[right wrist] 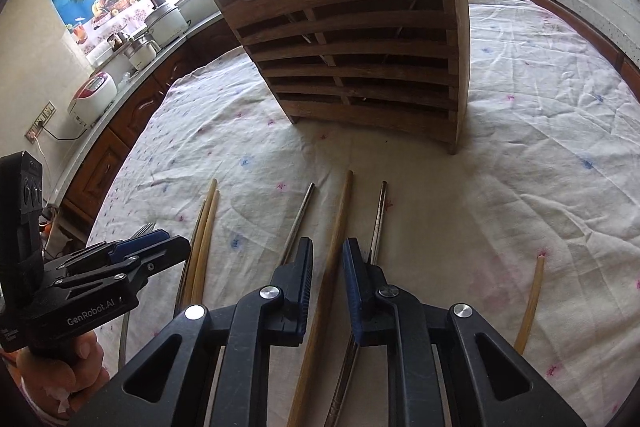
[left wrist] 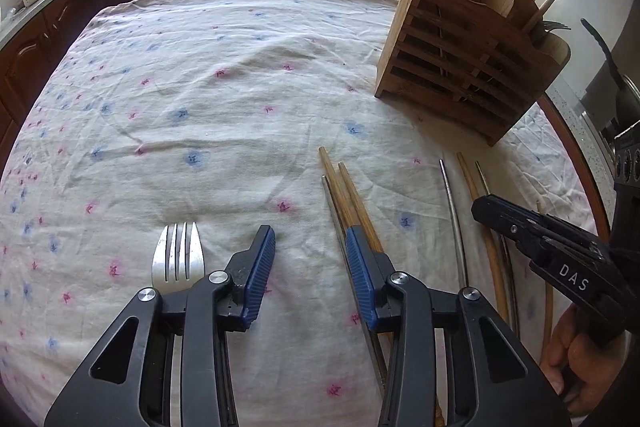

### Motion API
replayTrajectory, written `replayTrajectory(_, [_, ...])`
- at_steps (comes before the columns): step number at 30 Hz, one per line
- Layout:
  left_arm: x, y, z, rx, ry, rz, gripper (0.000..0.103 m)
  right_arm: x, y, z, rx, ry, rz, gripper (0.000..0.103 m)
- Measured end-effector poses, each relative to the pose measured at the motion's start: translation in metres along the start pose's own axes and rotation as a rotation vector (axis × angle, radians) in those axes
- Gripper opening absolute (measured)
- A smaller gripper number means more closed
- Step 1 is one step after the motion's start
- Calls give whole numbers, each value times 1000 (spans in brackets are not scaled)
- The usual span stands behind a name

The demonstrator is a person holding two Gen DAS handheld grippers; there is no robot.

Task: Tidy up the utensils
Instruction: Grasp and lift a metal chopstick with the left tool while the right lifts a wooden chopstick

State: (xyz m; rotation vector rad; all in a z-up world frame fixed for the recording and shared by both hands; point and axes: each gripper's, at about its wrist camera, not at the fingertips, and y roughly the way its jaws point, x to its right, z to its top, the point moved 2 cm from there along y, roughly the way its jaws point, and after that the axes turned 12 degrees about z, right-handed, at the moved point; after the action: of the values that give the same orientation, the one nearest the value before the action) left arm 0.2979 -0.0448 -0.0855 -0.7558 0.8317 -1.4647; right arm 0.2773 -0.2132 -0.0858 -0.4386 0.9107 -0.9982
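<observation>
A slatted wooden utensil holder (left wrist: 460,67) stands at the table's far right, with utensils in its top; it fills the upper middle of the right wrist view (right wrist: 360,59). My left gripper (left wrist: 310,255) is open and empty above the cloth, between a metal fork (left wrist: 178,255) on its left and two wooden chopsticks (left wrist: 344,187) with a metal one on its right. My right gripper (right wrist: 326,259) is open, its fingers straddling a wooden chopstick (right wrist: 340,223) that lies on the cloth. Metal chopsticks (right wrist: 300,215) lie on either side of it. A lone wooden chopstick (right wrist: 532,299) lies further right.
A flowered tablecloth (left wrist: 200,87) covers the table. Kitchen counters with pots and a rice cooker (right wrist: 94,99) ring the table. My right gripper shows at the right edge of the left wrist view (left wrist: 520,227); my left gripper shows at the left of the right wrist view (right wrist: 132,255).
</observation>
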Motion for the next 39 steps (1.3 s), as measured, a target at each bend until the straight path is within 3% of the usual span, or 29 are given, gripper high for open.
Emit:
replayTrajectory(7, [7,10,13,12,42,20,34,-2,13,17,-17,-39,-39,16])
replayTrajectory(13, [16,13,13,54,112,74,9,-1,14,17,-6,-47,-46,16])
replayTrajectory(14, [16,13,13,53,111,73,8,0,14,18,-5,-50,-61,10])
replayTrajectory(24, [6,-14,8,48,47,-40,3,-10,-20,13,58,-16,18,6])
replayTrajectory(39, [-23,-126,6,219,-29,-172,3,-45,-118,15,250,-47,98,5])
